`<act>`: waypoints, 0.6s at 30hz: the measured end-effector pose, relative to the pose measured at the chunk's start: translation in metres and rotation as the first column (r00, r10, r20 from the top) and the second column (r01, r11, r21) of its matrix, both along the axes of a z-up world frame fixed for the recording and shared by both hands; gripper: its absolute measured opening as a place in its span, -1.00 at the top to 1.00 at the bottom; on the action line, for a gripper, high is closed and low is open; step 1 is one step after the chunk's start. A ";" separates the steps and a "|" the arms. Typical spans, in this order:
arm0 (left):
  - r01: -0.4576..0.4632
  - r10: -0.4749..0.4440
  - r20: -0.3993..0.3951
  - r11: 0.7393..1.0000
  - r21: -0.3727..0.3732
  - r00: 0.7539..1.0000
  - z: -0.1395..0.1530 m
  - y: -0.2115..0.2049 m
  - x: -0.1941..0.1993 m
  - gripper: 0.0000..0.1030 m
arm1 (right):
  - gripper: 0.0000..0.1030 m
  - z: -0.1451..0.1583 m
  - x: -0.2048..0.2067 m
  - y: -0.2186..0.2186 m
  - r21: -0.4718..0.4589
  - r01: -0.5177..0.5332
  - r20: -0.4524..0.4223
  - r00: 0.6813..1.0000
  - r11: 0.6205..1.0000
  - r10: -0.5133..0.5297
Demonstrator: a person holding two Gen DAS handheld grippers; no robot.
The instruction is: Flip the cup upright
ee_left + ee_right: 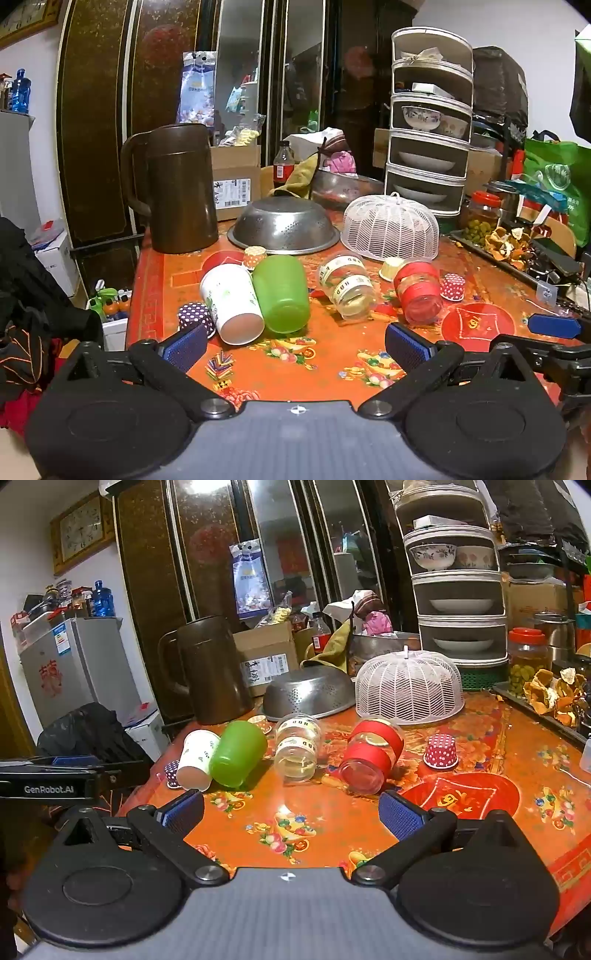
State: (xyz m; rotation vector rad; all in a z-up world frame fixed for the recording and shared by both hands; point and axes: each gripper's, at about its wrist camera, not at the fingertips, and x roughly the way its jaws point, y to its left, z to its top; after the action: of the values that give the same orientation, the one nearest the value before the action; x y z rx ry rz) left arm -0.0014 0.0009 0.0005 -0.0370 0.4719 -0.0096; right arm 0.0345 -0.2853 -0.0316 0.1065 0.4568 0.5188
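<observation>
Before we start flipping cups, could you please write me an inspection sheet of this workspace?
Surface: orange patterned table, crowded.
Job's things: white paper cup, green cup, clear banded cup and red-sleeved cup, all lying on their sides.
Clutter: small cupcake liners, brown jug, inverted colander, mesh food cover.
Grippers: left gripper and right gripper open, empty.
Cables: nothing seen.
Surroundings: dish rack, fridge.

"GenRobot.AI" stands in white on the black body of the left gripper point(51, 779); letters like "HBD" repeat along the pale bands of the clear cup point(345, 284)
</observation>
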 end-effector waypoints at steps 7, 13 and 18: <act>0.020 -0.020 -0.026 1.000 -0.019 0.999 -0.003 0.008 0.000 -1.00 | -0.98 0.006 -0.006 0.004 -0.005 0.007 0.020 1.000 1.000 -0.007; 0.016 -0.016 -0.017 1.000 -0.015 1.000 -0.002 0.001 -0.001 -1.00 | -0.98 0.008 -0.007 0.006 -0.016 -0.007 0.038 0.999 1.000 0.007; 0.017 -0.017 -0.021 1.000 -0.012 1.000 -0.002 0.002 0.000 -1.00 | -0.98 0.008 -0.006 0.006 -0.016 -0.008 0.039 0.999 1.000 0.009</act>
State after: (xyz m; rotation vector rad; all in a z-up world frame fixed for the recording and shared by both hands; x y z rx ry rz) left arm -0.0019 0.0029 -0.0020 -0.0445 0.4934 -0.0287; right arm 0.0282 -0.2794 -0.0238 0.0795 0.4229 0.5247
